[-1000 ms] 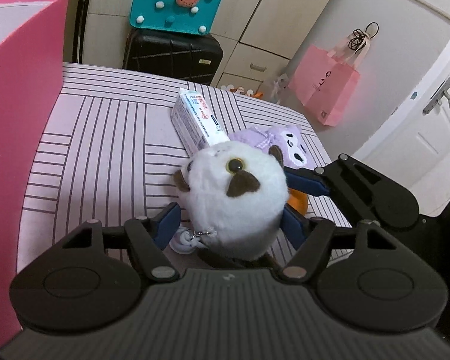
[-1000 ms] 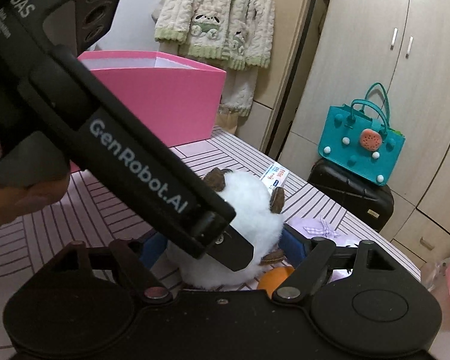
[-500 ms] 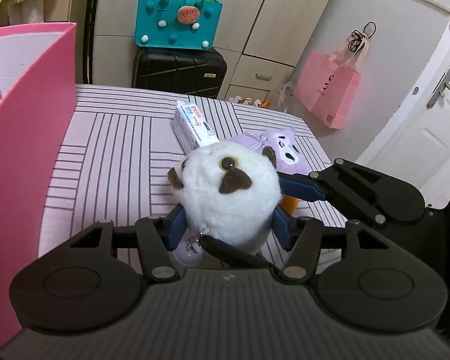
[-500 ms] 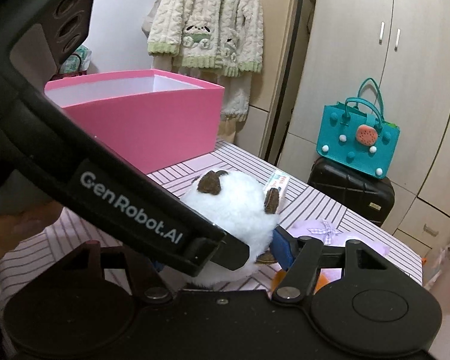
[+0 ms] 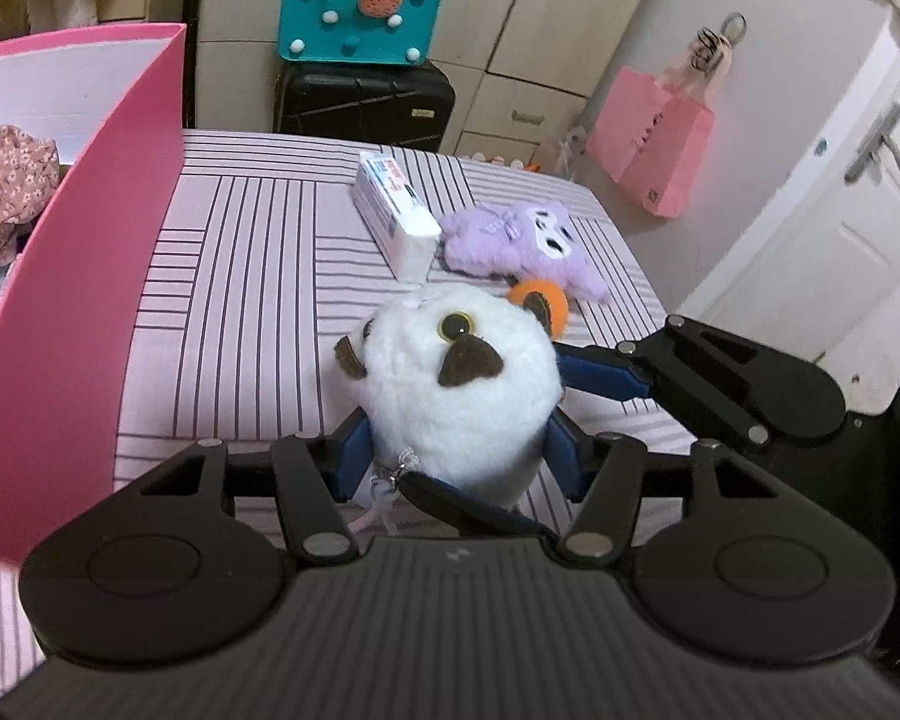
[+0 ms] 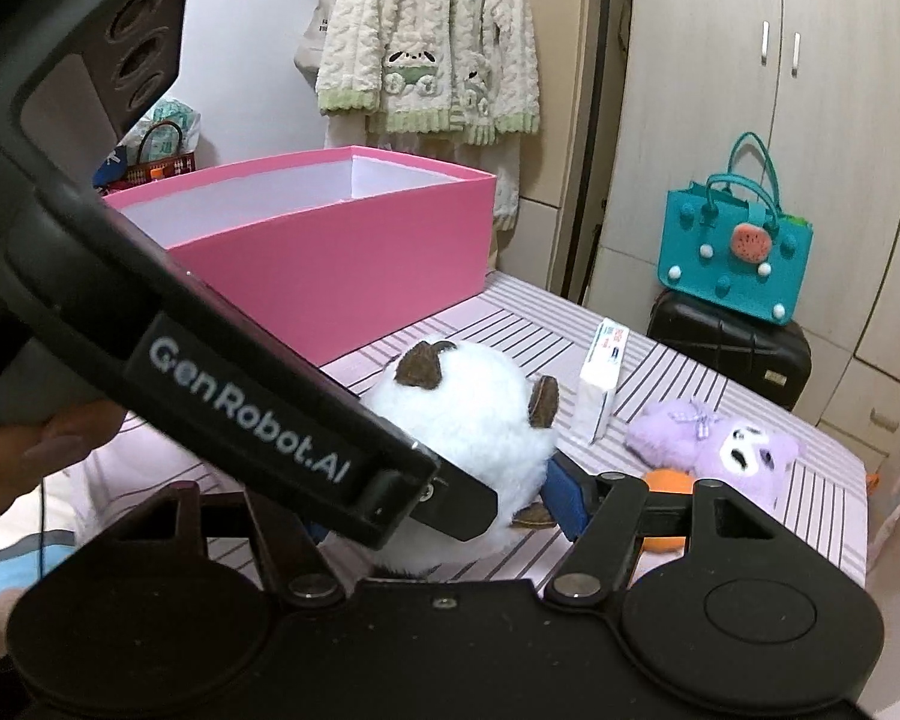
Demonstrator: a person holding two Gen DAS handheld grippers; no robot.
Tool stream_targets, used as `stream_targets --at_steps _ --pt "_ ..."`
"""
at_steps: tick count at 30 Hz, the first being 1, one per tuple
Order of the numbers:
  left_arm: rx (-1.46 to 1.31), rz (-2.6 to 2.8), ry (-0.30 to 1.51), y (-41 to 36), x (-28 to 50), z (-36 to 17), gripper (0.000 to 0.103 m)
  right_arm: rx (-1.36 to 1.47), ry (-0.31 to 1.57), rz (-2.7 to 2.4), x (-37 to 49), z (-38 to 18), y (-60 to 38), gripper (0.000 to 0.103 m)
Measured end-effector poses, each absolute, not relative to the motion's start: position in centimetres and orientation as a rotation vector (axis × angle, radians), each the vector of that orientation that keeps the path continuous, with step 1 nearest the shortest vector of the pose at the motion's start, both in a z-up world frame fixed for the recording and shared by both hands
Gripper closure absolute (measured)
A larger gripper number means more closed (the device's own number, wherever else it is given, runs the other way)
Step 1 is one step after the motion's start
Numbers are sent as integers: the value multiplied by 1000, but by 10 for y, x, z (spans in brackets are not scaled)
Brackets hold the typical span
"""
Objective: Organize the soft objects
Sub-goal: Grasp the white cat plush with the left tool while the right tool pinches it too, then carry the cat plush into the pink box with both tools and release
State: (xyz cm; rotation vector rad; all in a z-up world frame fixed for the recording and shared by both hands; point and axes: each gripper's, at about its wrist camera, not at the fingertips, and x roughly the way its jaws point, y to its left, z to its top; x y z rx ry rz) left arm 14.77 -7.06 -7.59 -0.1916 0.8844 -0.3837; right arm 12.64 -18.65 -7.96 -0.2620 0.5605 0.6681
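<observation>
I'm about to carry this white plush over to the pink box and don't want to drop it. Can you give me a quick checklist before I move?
1. Left hand-held gripper pads press both sides of the white plush: ok.
2. Right hand-held gripper also on the plush: one blue pad touches it, the other is hidden behind the left tool: cannot tell.
3. Plush clear of the striped table: cannot tell.
4. Pink box open on top: ok.
5. Room inside the box: floral fabric lies in one part, the rest is hidden: cannot tell.
6. Purple plush and tissue pack lie clear of the grip: ok.
</observation>
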Motion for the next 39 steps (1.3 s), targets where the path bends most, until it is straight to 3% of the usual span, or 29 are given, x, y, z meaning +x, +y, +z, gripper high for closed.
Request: stream_targets --at_steps 23,39 --pt "-158 -495 995 -26 95 -25 45 -181 666 806 75 -21 -165 32" --pt "-117 -378 801 58 69 36 44 -228 509 971 89 26 -93 31"
